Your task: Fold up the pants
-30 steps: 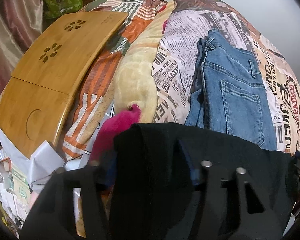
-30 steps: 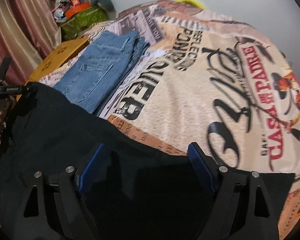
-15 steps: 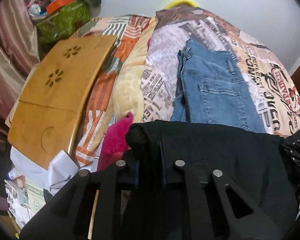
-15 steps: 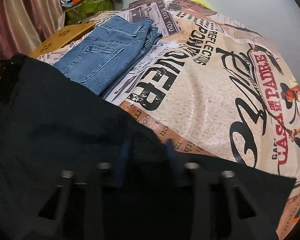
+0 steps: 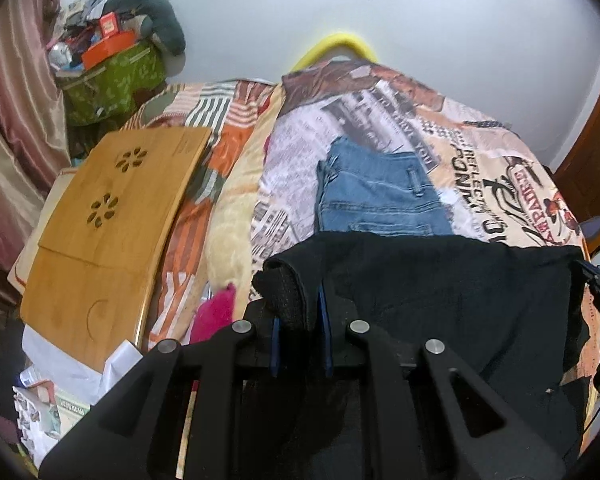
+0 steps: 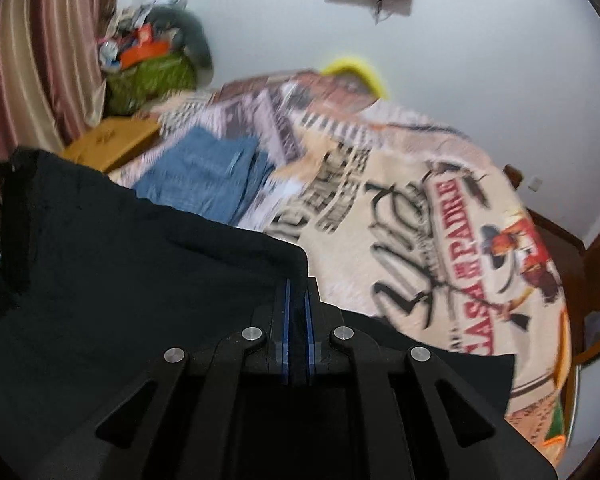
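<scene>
- Left wrist view: my left gripper has its jaws closed tight on one thick rolled corner of the black pants.
- My right gripper pinches the other corner, jaws nearly together.
- I see the black pants stretched between both grippers, held up over the near end of the bed.
- Folded blue jeans lie on the bed beyond them.
</scene>
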Motion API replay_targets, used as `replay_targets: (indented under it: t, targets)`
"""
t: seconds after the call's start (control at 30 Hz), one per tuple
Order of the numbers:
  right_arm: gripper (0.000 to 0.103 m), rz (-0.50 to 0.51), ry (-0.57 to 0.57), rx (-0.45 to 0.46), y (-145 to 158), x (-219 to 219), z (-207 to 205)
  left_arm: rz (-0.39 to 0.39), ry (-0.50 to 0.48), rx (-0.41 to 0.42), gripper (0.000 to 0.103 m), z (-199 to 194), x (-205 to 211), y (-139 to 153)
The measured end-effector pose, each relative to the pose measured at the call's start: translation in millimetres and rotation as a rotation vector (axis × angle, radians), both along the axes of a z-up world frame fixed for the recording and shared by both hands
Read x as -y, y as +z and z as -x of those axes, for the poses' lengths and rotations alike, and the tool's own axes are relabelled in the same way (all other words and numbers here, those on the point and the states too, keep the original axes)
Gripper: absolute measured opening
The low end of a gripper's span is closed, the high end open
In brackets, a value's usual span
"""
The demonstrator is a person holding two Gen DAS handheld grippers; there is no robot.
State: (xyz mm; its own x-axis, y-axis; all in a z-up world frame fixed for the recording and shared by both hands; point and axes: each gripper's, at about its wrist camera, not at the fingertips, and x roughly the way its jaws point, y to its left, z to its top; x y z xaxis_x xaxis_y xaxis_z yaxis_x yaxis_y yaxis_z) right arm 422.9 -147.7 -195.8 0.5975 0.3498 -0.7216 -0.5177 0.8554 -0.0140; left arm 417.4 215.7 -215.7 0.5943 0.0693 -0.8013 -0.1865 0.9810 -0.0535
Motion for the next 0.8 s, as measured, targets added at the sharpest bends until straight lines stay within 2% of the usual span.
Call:
replay_targets:
  t: [0.33,0.8]
  targets:
    - [0.005,-0.060,0.023,0.005,29.8,18.2,58.2,0.004,-0.030,0.019,0.015,39.7,8.6,17.5]
    - [0.005,-0.101,0.062,-0.019,45.7,24.8,155.2,-0.004,-0.031,0.029,0.015,135.0,12.0,35.4]
